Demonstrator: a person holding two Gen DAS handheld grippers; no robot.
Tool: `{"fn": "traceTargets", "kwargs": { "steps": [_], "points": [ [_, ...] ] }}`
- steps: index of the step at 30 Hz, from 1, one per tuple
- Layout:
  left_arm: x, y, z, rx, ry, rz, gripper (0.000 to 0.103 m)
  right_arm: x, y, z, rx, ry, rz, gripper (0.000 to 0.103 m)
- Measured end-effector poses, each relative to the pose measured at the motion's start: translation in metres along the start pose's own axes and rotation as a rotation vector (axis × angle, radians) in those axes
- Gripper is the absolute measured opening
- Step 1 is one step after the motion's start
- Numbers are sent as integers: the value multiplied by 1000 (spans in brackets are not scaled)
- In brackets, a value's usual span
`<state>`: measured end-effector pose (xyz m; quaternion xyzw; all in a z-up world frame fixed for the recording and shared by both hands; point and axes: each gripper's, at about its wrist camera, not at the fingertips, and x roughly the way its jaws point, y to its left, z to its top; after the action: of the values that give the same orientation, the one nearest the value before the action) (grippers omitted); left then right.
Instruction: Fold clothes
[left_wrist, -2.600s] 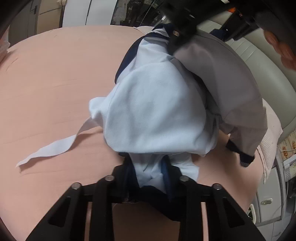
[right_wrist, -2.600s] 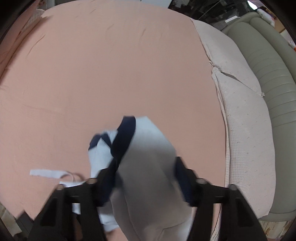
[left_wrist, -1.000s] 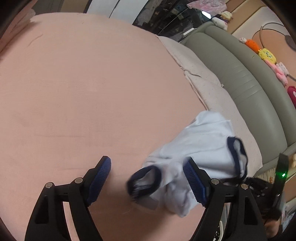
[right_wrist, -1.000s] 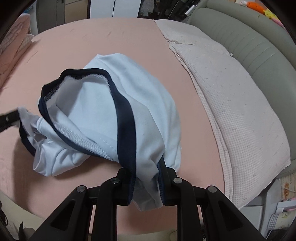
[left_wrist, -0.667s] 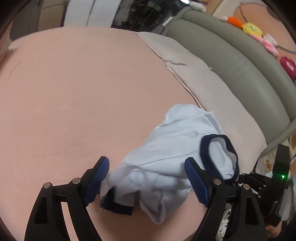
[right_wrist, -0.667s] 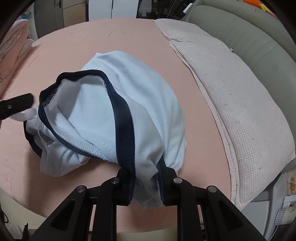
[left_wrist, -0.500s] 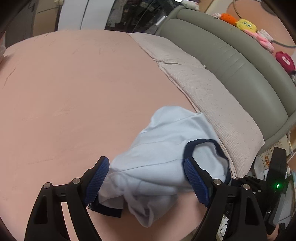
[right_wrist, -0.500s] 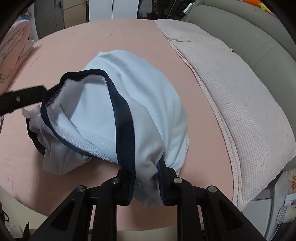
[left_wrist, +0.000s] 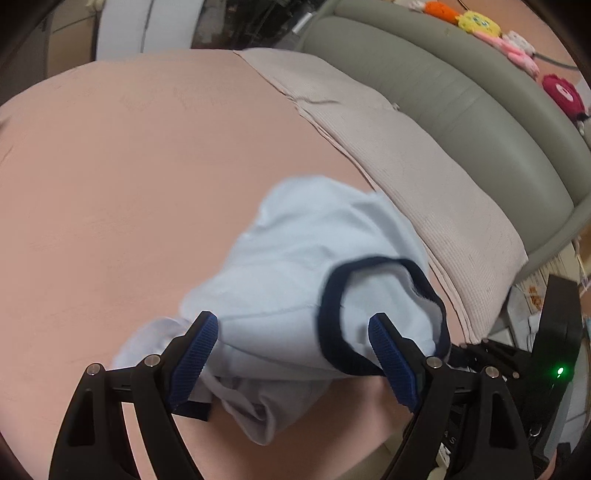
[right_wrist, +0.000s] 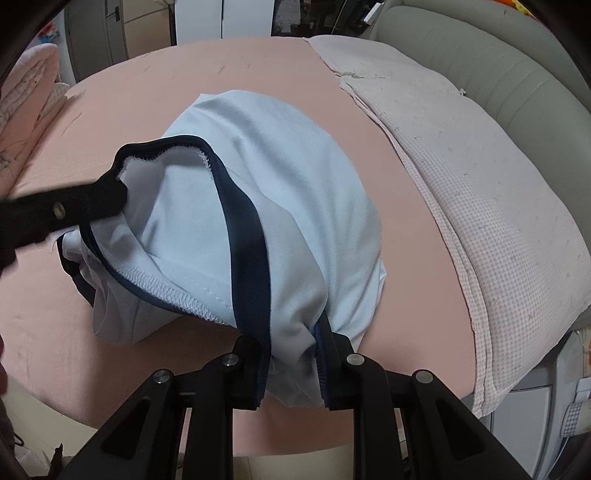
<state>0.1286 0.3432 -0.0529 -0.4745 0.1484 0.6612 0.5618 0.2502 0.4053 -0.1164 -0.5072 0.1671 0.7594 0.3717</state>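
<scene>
A: Item: pale blue knit garment (right_wrist: 280, 192), navy ribbed trim, bunched on the peach bedsheet (left_wrist: 110, 177).
B: Right gripper (right_wrist: 291, 354) clamped on a fold; left gripper (left_wrist: 291, 354) spread wide, gripping nothing.

A home bedroom: pink-sheeted bed (left_wrist: 129, 166), padded grey-green headboard (left_wrist: 461, 110), plush toys (left_wrist: 476, 22) on top.

Black hand-held gripper (left_wrist: 291, 350), blue ribbed pads (left_wrist: 194, 354), silver screws.
</scene>
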Motion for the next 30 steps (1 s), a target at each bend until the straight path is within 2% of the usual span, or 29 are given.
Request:
{"fn": "traceTargets", "kwargs": {
  "steps": [5, 9, 11, 16, 19, 23, 26, 28, 30],
  "points": [
    [12, -16, -9, 128, -22, 138, 84, -5, 1, -3, 15, -3, 11, 20],
    [19, -7, -15, 155, -9, 216, 84, -9, 0, -8, 35, -7, 32, 20],
    [19, 3, -18, 131, 3, 223, 84, -12, 1, -12, 52, -15, 43, 20],
    [16, 16, -19, 130, -23, 243, 84, -14, -11, -12, 94, -56, 79, 20],
    [16, 27, -22, 87, -19, 196, 83, -20, -18, -14, 126, -91, 120, 20],
    [13, 30, -25, 55, -30, 166, 75, -19, -23, -19, 171, -81, 167, 22],
    [12, 27, -29, 68, -34, 187, 71, -26, -23, -25, 198, -93, 174, 38],
    [8, 28, -33, 64, -44, 189, 67, -36, -19, -29, 194, -125, 135, 66],
    [5, 27, -35, 57, -53, 186, 59, -48, -14, -34, 189, -171, 104, 72]
  ]
}}
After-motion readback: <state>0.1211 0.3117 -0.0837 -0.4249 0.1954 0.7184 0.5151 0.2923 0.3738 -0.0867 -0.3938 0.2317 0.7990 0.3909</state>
